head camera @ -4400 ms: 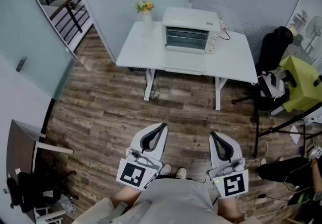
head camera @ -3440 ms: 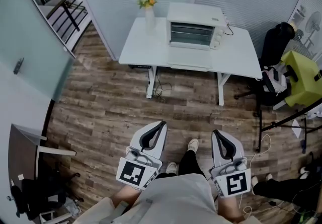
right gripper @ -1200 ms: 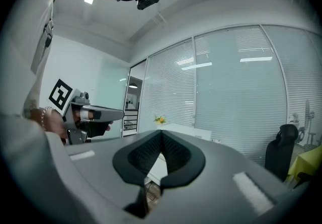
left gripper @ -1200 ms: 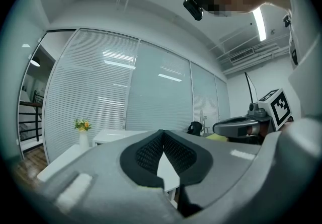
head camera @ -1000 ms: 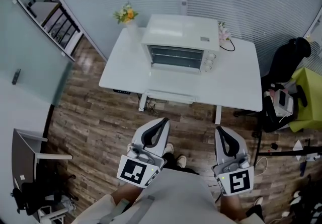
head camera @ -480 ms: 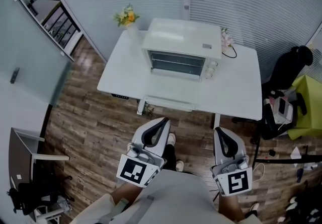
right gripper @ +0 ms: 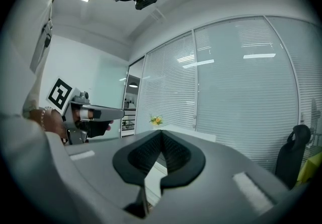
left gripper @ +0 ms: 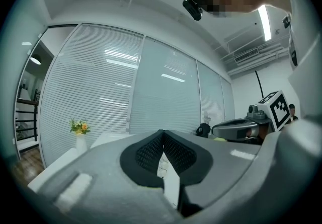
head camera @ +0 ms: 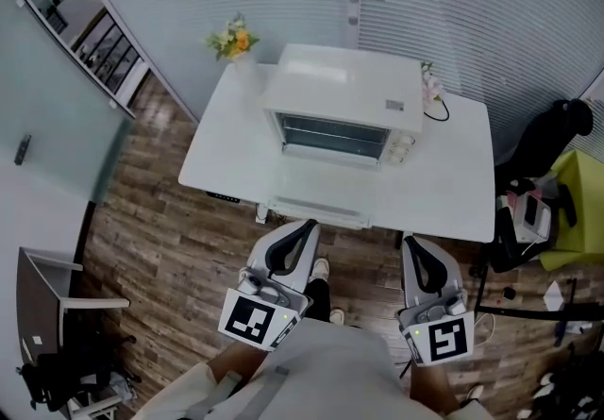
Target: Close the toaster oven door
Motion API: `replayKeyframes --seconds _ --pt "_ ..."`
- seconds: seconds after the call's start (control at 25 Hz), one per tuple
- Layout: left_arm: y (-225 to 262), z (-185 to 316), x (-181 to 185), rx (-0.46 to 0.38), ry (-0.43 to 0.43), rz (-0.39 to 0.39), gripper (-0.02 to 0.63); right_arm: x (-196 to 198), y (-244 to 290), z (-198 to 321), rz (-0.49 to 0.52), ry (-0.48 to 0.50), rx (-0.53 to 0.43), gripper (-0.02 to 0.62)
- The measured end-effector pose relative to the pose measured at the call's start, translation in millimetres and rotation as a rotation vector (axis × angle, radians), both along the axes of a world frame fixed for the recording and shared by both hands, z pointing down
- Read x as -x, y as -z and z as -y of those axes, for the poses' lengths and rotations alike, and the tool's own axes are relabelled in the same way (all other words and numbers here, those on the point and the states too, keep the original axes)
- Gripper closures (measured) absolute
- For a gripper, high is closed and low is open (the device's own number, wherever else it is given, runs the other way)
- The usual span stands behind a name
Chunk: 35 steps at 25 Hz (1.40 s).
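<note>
The white toaster oven [head camera: 344, 102] stands at the back of a white table [head camera: 453, 182]. Its dark front with racks faces me, and I cannot tell from here how its door stands. My left gripper [head camera: 300, 231] and right gripper [head camera: 415, 246] hover side by side over the wooden floor, short of the table's front edge. Both are shut with nothing in them. The left gripper view looks along its shut jaws, with the left gripper [left gripper: 162, 140] level and the right gripper [left gripper: 241, 130] beside it. In the right gripper view the right gripper [right gripper: 161, 140] is shut, and the left gripper [right gripper: 95, 115] shows to its left.
A vase of flowers [head camera: 233, 39] stands on the table's back left corner, and a cable [head camera: 436, 102] lies right of the oven. A black chair [head camera: 557, 130] and a yellow-green object [head camera: 580, 210] are at the right. Blinds and glass walls close the room behind.
The table and oven have drawn nearer and lower in the head view. Both grippers have come forward with me towards the table, still shut and side by side.
</note>
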<state>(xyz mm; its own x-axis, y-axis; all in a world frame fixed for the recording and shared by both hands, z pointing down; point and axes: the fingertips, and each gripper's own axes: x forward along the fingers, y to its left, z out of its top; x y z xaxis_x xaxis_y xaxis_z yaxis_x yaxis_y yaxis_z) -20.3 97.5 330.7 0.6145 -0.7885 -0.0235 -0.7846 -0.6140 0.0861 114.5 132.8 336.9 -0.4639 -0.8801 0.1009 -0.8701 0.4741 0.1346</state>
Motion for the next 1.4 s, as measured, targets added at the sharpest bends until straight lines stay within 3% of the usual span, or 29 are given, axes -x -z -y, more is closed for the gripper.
replayKeyframes --seconds 0.84,1.04,1.4 --pt "-1.7 157.5 38.2 0.011 -0.061 -0.011 0.606 49.0 10.3 156.8 0.026 -0.052 0.011 0.591" --pt "-6.9 181.9 40.6 0.015 -0.072 -0.012 0.606 54.6 3.1 177.5 -0.019 -0.034 0.006 0.591" --pt "-8.0 195.2 27.9 0.014 -0.082 -0.014 0.606 44.6 6.0 191.5 -0.004 -0.042 0.000 0.592"
